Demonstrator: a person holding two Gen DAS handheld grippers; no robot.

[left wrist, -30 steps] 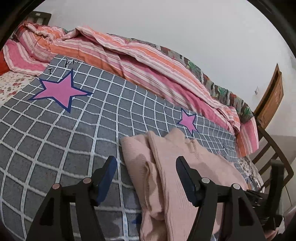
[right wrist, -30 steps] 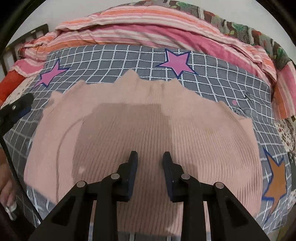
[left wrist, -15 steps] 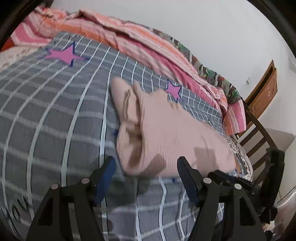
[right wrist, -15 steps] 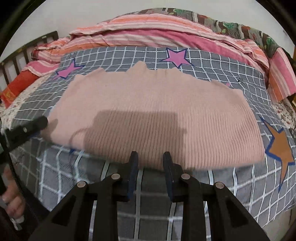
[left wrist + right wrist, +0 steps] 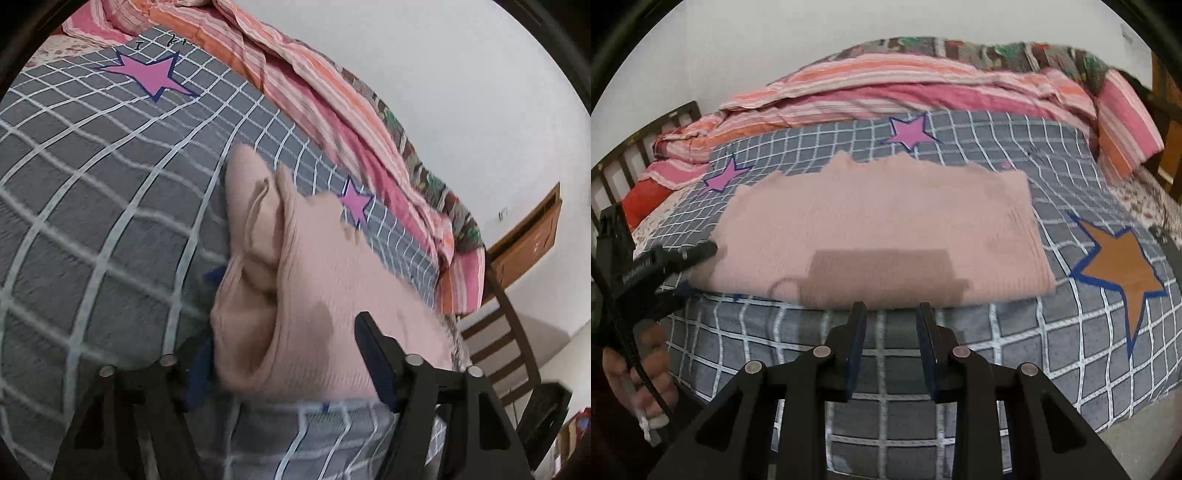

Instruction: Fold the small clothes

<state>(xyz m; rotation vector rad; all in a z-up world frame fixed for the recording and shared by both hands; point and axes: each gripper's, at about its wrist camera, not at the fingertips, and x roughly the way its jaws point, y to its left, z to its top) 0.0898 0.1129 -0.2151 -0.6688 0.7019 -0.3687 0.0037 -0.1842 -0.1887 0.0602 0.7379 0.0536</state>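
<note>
Judging by the layers, the pink ribbed garment [image 5: 882, 229] was already folded at least once: it lay as a flat rectangle across the grey checked bedspread [image 5: 960, 369], with stacked folds showing at its left end [image 5: 255, 266] in my left wrist view. What I reckoned was left: one more fold from that end to make it compact, maybe a final squaring-up. No other small clothes were visible on the bed, so I couldn't tell if more were queued.

My left tool [image 5: 284, 354] straddled the near left corner of the garment, jaws closing, with cloth between them but the pads not yet pressing on it as far as I could see. From the right wrist view the same tool [image 5: 701, 251] sat at the garment's left edge. My right tool [image 5: 890, 314] hung just short of the near long edge, jaws narrowly apart, holding nothing.

Edges: the near hem ran close to the bed's front edge, so there was little margin toward me. Far side had bare bedspread up to the striped quilt [image 5: 905, 85] bunched along the wall. Right of the garment was open, out to the orange star [image 5: 1123, 269]. Wooden chair [image 5: 498, 332] stood beyond the bed's end, well clear.
</note>
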